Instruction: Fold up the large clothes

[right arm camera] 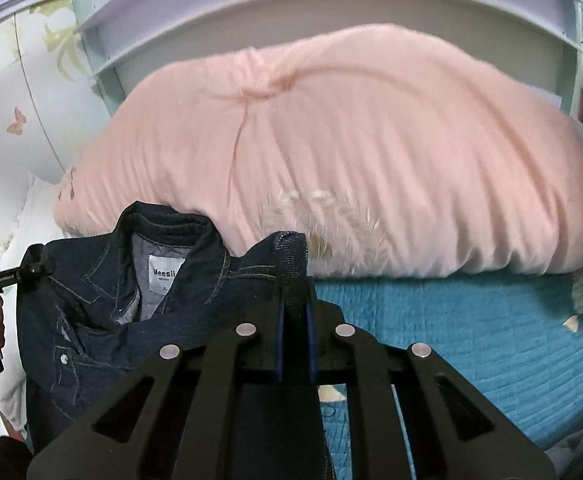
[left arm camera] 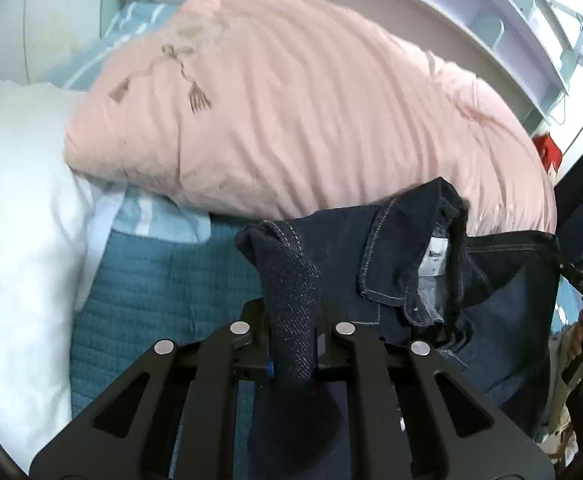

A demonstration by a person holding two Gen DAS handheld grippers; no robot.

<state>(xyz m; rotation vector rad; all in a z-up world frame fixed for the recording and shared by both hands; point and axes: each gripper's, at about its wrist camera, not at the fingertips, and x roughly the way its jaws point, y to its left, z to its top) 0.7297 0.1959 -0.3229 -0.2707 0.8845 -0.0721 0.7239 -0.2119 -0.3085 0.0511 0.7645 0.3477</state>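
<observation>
Progress is judged to be at an early stage: the garment is gripped and held up, and no fold can be seen.

Denim jacket (left arm camera: 395, 280): held off the bed by both shoulder areas, collar uppermost, white neck label exposed. In the left wrist view the collar sits at 3 o'clock from the clamped fabric; in the right wrist view it sits at 9 o'clock. The body hangs downward below both frames, so its lower hem and sleeves cannot be assessed.

Left tongs (left arm camera: 291, 336): closed together on a ridge of dark denim, which stands up between the jaws toward 12 o'clock.

Right tongs (right arm camera: 294, 320): likewise clamped on a narrow strip of the jacket, pinched between the blue pads (right arm camera: 279, 332).

Surroundings: a teal quilted bedspread (right arm camera: 451, 320) is seen beneath the garment, a pink duvet (right arm camera: 351, 160) is bunched at 12 o'clock, and a white pillow (left arm camera: 15, 208) lies at 9 o'clock in the left view.

Outstanding, as judged: the jacket is yet to be laid flat on the bedspread, the sleeves turned in, and the body folded over. Free space in front of the duvet appears limited.
</observation>
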